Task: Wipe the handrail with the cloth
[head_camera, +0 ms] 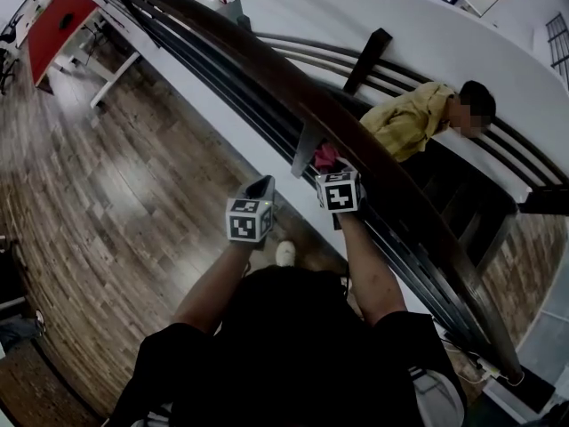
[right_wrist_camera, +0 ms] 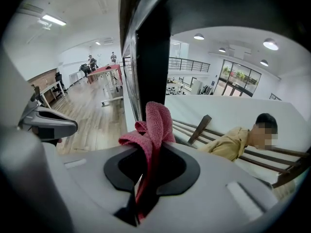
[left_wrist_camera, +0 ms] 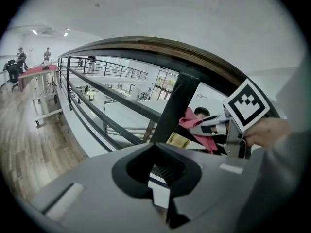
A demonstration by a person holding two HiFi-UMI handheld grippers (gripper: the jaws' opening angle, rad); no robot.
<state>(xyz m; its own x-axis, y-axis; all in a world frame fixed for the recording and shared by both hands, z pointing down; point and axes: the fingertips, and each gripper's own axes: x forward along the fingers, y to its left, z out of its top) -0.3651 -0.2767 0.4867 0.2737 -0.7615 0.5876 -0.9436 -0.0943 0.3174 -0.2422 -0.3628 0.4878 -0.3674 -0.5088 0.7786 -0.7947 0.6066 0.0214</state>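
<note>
A dark wooden handrail (head_camera: 267, 60) curves from top left to bottom right, above black rails. My right gripper (head_camera: 327, 165) is shut on a pink cloth (head_camera: 325, 155), held just below the rail next to a baluster post (head_camera: 307, 145). In the right gripper view the cloth (right_wrist_camera: 153, 125) bunches up out of the closed jaws (right_wrist_camera: 145, 178), with the post (right_wrist_camera: 153, 57) right ahead. My left gripper (head_camera: 261, 186) hangs to the left of the right one, shut with nothing in it (left_wrist_camera: 159, 181). It looks at the rail (left_wrist_camera: 160, 50), the post (left_wrist_camera: 175, 106) and the cloth (left_wrist_camera: 194, 123).
A person in a yellow shirt (head_camera: 409, 118) sits beyond the railing, below floor level. Horizontal black rails (head_camera: 222, 78) run under the handrail. A red table (head_camera: 58, 25) stands far left on the wooden floor (head_camera: 116, 194). People stand far off near it.
</note>
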